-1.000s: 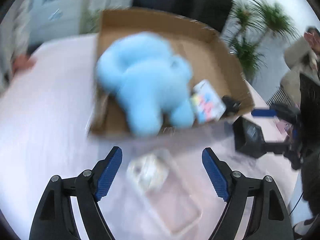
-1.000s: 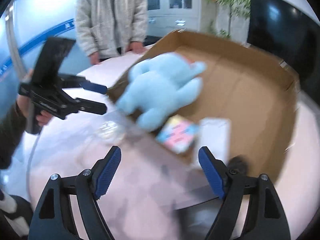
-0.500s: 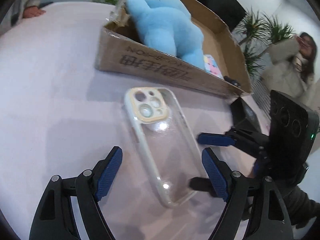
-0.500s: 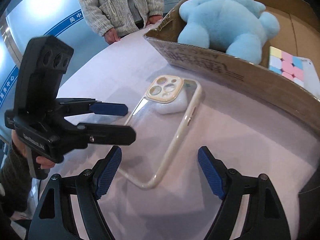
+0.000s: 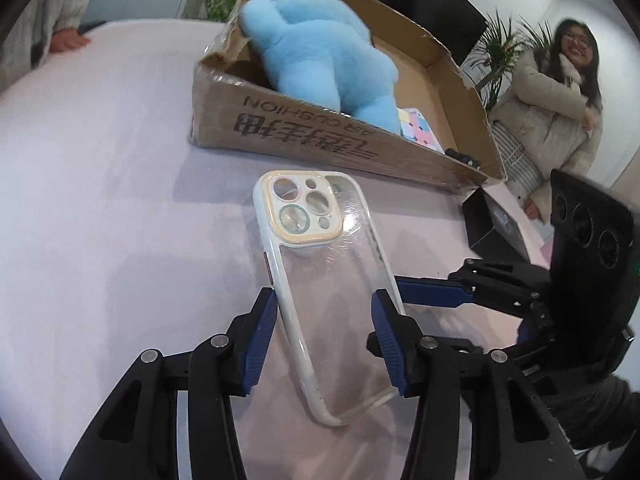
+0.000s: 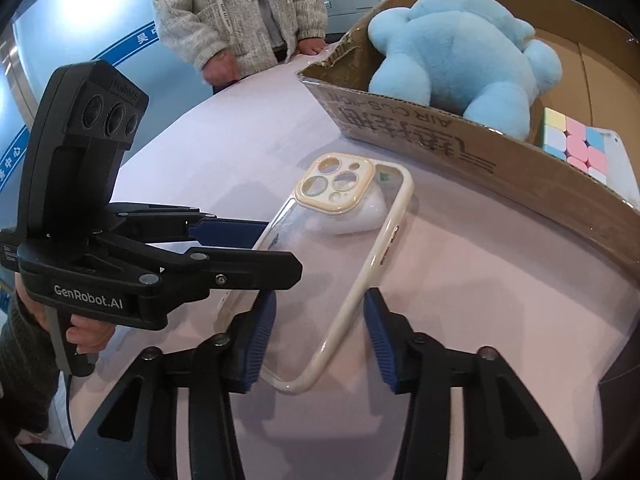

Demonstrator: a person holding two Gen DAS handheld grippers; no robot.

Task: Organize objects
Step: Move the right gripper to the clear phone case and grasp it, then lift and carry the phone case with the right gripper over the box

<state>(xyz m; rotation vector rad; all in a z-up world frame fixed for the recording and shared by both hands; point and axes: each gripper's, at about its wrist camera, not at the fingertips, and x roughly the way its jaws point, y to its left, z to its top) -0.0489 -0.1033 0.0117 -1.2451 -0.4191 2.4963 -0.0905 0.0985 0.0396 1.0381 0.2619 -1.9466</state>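
Left hand-held gripper (image 5: 326, 334): blue pads pressed against both long edges of the phone case (image 5: 326, 296), pinching it near its lower half.
Right hand-held gripper (image 6: 318, 334): jaws straddle the case's bottom corner; right pad meets the cream rim, left pad looks just off the clear edge, so I cannot tell whether it grips.
Phone case: clear back, cream-white bumper, raised cream camera frame with several round cut-outs; lies on the bench just in front of the box, camera end toward the box.
Bench (image 5: 100, 184): pale pink-lilac, matte, rounded far edge.
Cardboard box (image 5: 320, 140): shallow, open-topped, printed "AIR CUSHION" upside down on the near wall; corner tape torn.
Box contents: blue plush toy (image 5: 324, 60) fills the near-left part; pastel puzzle cube (image 6: 576, 144) beside it.
Room: bystander in grey knit cardigan (image 6: 236, 8) at the far edge, hand on the bench; potted palm (image 5: 504, 52) behind.
Left view only: smiling woman in beige puffer coat (image 5: 556, 100); small black box (image 5: 494, 220) on the bench.
Right view only: white lump under the case's camera end; "GenRobot.AI" lettering on the left unit.
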